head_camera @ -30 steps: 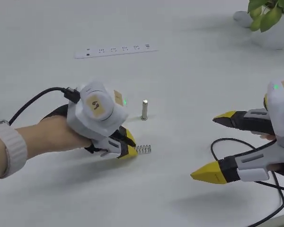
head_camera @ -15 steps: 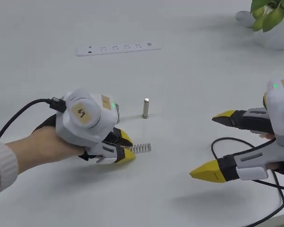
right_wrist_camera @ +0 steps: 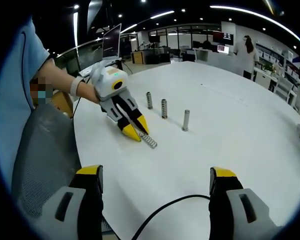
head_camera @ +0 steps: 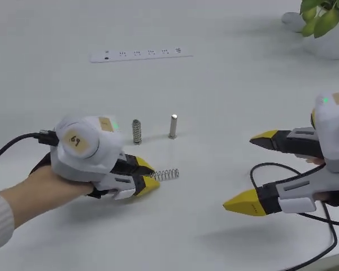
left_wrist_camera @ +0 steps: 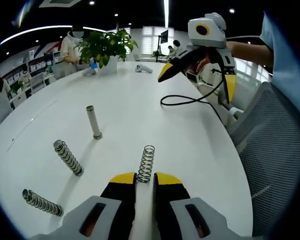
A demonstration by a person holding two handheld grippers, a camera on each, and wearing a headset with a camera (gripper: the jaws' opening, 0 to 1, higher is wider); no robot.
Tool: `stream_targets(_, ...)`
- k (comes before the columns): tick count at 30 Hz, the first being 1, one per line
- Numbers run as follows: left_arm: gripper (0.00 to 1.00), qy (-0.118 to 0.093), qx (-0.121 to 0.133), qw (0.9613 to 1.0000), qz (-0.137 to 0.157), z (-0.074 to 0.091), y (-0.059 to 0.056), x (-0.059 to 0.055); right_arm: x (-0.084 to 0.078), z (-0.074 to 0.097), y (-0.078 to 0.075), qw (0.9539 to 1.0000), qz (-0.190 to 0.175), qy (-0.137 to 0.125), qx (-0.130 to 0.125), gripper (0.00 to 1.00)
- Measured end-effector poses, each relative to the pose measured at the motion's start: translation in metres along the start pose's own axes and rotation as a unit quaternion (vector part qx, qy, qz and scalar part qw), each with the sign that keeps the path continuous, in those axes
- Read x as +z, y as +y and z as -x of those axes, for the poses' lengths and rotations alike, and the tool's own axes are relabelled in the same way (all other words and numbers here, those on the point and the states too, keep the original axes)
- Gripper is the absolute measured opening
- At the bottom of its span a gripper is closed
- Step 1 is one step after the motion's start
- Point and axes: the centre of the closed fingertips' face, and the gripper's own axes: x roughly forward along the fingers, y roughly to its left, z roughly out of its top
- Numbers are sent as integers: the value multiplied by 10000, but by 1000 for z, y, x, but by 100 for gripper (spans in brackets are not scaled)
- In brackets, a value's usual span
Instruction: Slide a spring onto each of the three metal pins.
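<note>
A loose spring [head_camera: 165,174] lies flat on the white table [head_camera: 226,84]. My left gripper [head_camera: 148,179] is shut on its near end, and in the left gripper view the spring [left_wrist_camera: 147,162] runs straight out from between the yellow tips. Behind it stand a bare metal pin [head_camera: 173,126] and a pin wearing a spring [head_camera: 137,131]. In the left gripper view the bare pin [left_wrist_camera: 93,121] stands beside two spring-covered pins [left_wrist_camera: 67,157], [left_wrist_camera: 40,202]. My right gripper [head_camera: 250,170] hovers wide open to the right, holding nothing, well apart from the pins [right_wrist_camera: 186,120].
A white power strip [head_camera: 141,55] lies at the back of the table. A potted plant [head_camera: 322,14] stands at the far right corner. A black cable [head_camera: 271,169] loops under the right gripper. A grey mesh chair [left_wrist_camera: 275,165] stands at the table's near edge.
My left hand has drawn back to the left, uncovering the spring-covered pin behind it; the loose spring slid slightly left with the jaws. The right gripper has barely moved.
</note>
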Motion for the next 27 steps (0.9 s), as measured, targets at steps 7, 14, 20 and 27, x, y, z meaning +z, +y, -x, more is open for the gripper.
stream_targets(7,4,-205,95,9997,133,0,3,1,-1,0,0,10000,20,45,13,86)
stream_targets(14,3,-346,164,9992,87,2,2,0,-1,-1,-1,10000,28,60,21,86)
stream_targets(20,3,-433,215,9988,60,2,2,1,-1,-3,0,9999,57,96,45,86)
stream_targets(27,2,-531,294,9981,132,2,5,1,2,-3,-1,9999,73,76,50,86)
